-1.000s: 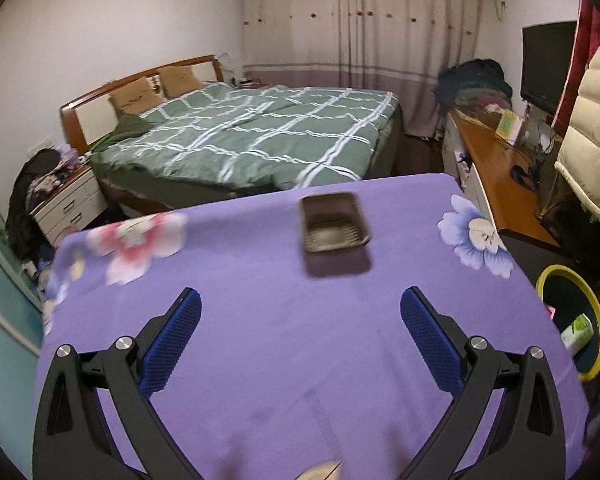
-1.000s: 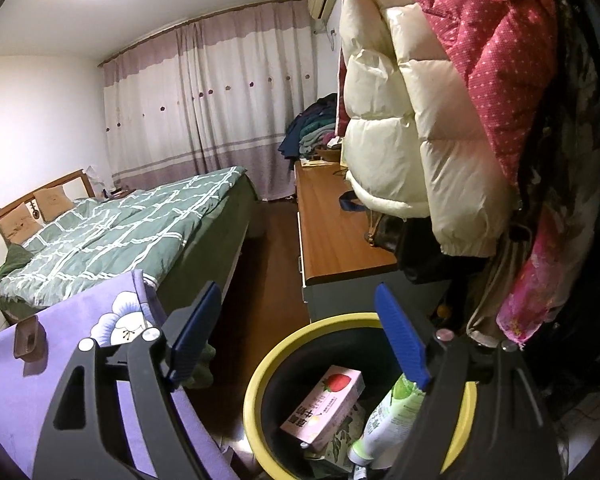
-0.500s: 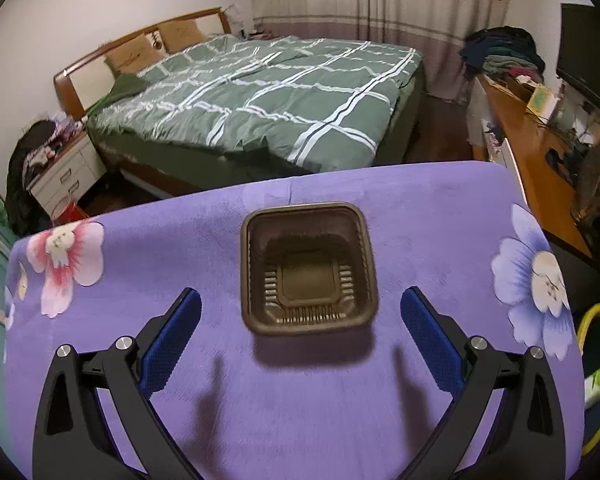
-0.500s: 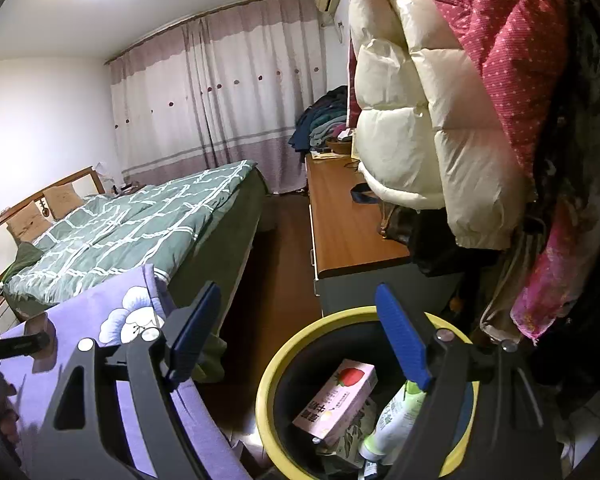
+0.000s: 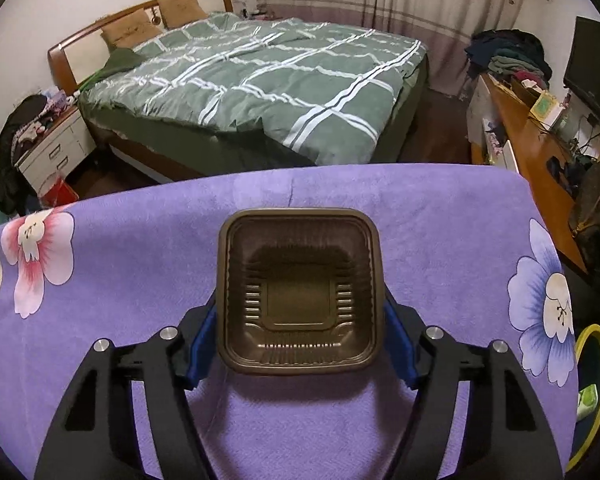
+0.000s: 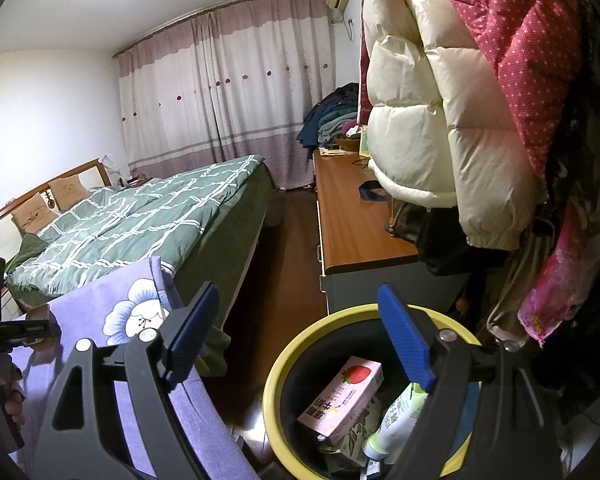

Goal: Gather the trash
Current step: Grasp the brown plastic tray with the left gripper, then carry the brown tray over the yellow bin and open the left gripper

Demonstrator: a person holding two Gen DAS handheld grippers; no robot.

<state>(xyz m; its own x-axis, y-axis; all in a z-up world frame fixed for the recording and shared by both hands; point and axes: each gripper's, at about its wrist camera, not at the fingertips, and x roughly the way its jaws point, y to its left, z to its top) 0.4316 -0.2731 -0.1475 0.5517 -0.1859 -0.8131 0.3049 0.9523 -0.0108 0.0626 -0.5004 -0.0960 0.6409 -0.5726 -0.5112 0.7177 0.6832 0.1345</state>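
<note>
Bed [image 5: 260,80] with green checked cover behind the table [image 5: 140,248], which wears a purple flowered cloth. Wooden sideboard [image 6: 352,220] on the right, white puffer jacket [image 6: 428,120] and red coat [image 6: 520,52] hanging over it. Yellow-rimmed trash bin [image 6: 276,380] on floor beside the table; inside: pink strawberry carton [image 6: 340,400], white-green bottle [image 6: 396,420], other scraps I can't make out. Brown plastic tray [image 5: 298,292] on the table, empty, sits between left gripper [image 5: 298,344] fingers [image 5: 202,340], closed in against its sides. Right gripper [image 6: 296,336] above the bin, fingers wide apart, holding nothing.
</note>
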